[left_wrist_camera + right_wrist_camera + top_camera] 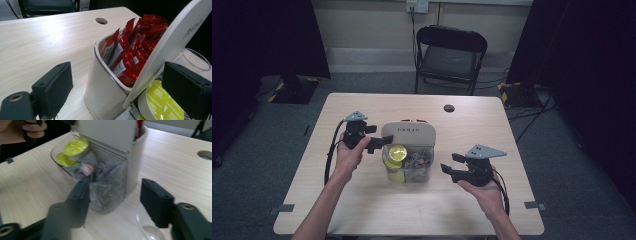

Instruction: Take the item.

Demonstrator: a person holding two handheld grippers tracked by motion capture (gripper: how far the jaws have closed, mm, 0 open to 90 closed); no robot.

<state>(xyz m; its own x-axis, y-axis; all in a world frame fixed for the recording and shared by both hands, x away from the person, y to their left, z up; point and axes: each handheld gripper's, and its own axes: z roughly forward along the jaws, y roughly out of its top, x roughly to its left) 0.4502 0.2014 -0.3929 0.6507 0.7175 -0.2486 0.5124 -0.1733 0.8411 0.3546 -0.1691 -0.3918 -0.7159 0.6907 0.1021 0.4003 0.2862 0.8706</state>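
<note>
The right gripper [451,163], jaws apart and grasping nothing, hovers just right of the clear plastic organiser box [409,162]. The left gripper [381,142] straddles its beige upright divider [408,134], pads not touching, beside a yellow-lidded capsule [397,150].

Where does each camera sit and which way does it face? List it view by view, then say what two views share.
High view: above the person's side, looking forward and down on the table; both forearms, left claw and right claw show.
Left gripper view: on the left claw, facing the white organizer of red sachets; own jaws show.
Right gripper view: on the right claw, facing the clear compartment; own jaws show.
Shared: the yellow-lidded capsule.
</note>
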